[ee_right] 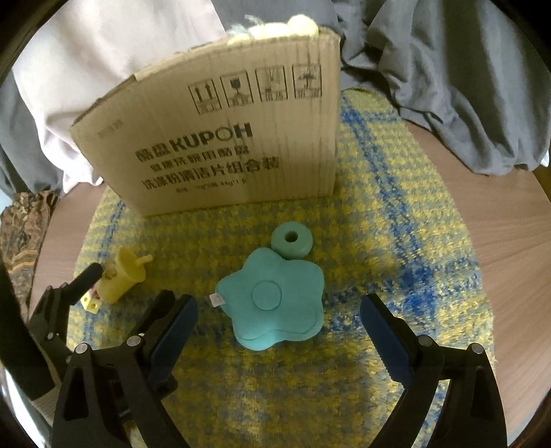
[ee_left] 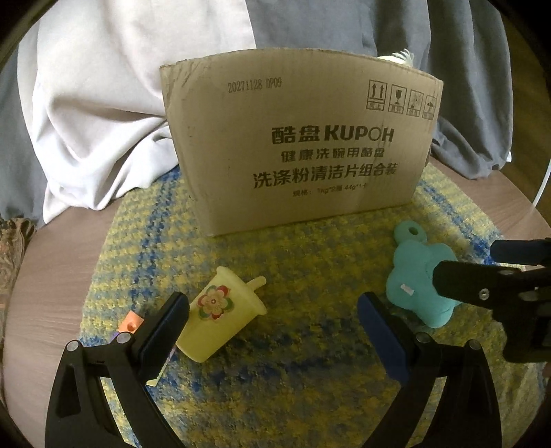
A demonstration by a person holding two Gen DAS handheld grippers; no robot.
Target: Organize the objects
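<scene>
A pale yellow toy cup with a flower print lies on its side on the yellow-blue mat; it also shows in the right wrist view. My left gripper is open, its left finger beside the cup. A teal flower-shaped cushion toy with a ring tab lies on the mat; it also shows in the left wrist view. My right gripper is open just in front of it, empty. A cardboard box stands behind, with soft things showing at its top.
A small yellow cube lies by the cup. A small orange piece sits behind my left finger. White and grey cloth is heaped behind the box. The mat lies on a round wooden table.
</scene>
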